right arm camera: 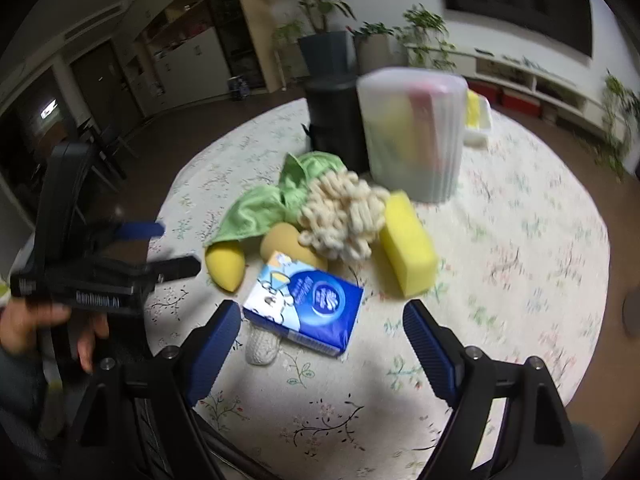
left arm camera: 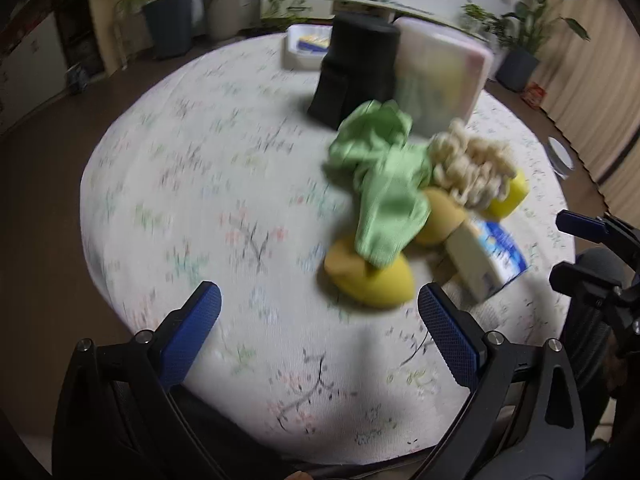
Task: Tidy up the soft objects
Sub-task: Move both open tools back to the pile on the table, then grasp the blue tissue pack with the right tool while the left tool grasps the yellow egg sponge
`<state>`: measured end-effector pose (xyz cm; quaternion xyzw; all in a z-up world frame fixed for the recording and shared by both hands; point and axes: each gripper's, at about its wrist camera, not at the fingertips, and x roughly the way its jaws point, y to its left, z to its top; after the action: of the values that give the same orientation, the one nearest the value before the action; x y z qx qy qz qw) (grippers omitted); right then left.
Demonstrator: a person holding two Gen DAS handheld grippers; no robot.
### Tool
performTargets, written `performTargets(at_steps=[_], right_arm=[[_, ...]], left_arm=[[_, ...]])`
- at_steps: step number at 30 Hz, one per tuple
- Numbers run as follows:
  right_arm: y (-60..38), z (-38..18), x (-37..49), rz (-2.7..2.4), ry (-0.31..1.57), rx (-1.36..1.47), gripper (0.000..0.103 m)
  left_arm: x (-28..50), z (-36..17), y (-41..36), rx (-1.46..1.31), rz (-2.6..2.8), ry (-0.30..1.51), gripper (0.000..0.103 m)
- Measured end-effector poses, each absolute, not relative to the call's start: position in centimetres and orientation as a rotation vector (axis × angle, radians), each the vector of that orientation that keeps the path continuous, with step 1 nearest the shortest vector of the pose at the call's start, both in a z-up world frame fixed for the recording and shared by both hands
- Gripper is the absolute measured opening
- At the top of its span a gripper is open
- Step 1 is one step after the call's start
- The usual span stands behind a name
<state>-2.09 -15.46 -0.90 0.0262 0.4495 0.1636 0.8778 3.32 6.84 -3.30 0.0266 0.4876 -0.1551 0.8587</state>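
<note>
Left wrist view: the left claw (left arm camera: pixel 320 304) stands wide apart with nothing between its blue ribbed pads (left arm camera: pixel 192 332), hanging above the near edge of the round desk with its pale floral cloth (left arm camera: pixel 180 184). Ahead and to the right lies the heap of soft things. A crumpled light-green cloth (left arm camera: pixel 380 180) drapes over a yellow oval sponge (left arm camera: pixel 372 280) and touches a second, tan-yellow oval sponge (left arm camera: pixel 438 216). A cream chenille noodle mitt (left arm camera: pixel 468 164) rests against the cloth, and just past it sits a yellow rectangular sponge block (left arm camera: pixel 510 194). A blue-and-white soft tissue pack (left arm camera: pixel 488 256) lies at the near right of the heap. Behind the pile stand a black cylindrical bin (left arm camera: pixel 356 68) and a translucent lidded plastic container (left arm camera: pixel 444 76), side by side and touching or nearly so; farther back is a white shallow tray (left arm camera: pixel 294 46) with something yellow and blue in it.

The right claw (left arm camera: pixel 568 248) shows at the right edge of this view; in its own view (right arm camera: pixel 320 340) its jaws also stand wide and empty, just before the tissue pack (right arm camera: pixel 308 308). A small white knitted piece (right arm camera: pixel 262 346) peeks from under the near edge of that pack. A hand (right arm camera: pixel 44 328) grips the left claw's handle at the left. The pictures are blurred, so finer details cannot be told.
</note>
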Motion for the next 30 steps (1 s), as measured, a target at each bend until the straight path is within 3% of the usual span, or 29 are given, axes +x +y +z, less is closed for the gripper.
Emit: performTargets(at_steps=[6,30], right_arm=[[-15.7,-3.3,-1.4,0.318,1.014,0.159,0.091],[-13.2,-3.9,0.8,0.315,1.054,0.184,0.091]], left_arm=[[3.2,-5.3,6.2,0.066,-0.297,1.036,0.102],[5.5,-6.6,4.1,0.107,-0.320,1.044,0.102]])
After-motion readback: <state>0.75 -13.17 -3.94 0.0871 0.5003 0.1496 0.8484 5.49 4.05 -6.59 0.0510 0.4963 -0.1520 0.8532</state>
